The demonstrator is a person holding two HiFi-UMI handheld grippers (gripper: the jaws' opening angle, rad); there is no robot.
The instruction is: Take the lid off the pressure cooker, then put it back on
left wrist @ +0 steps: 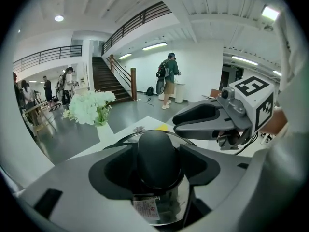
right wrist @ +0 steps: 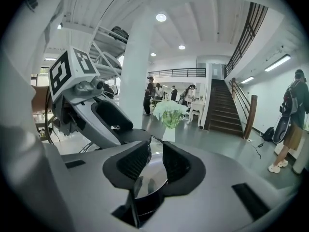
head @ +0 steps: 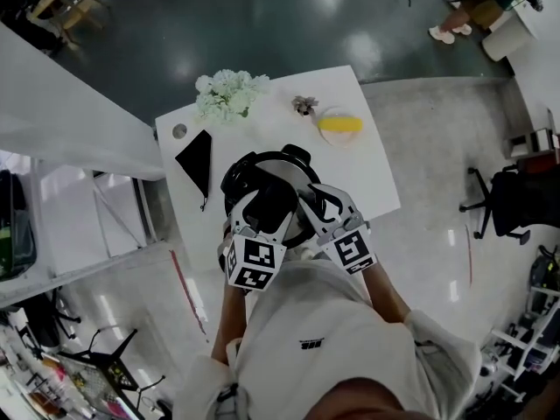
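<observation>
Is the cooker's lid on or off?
On: the lid sits on the pot, its knob between the parted jaws of the left gripper.

The round stainless-steel pressure cooker (head: pixel 267 166) stands upright near the front edge of the white table (head: pixel 367 160); its shiny steel lid (right wrist: pixel 153 170) sits closed on top; a rounded black handle (left wrist: pixel 157 156) juts from its near side.

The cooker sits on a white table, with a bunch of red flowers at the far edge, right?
Not quite: the flowers are white, not red, as the head view shows. The cooker does sit on the white table.
</observation>
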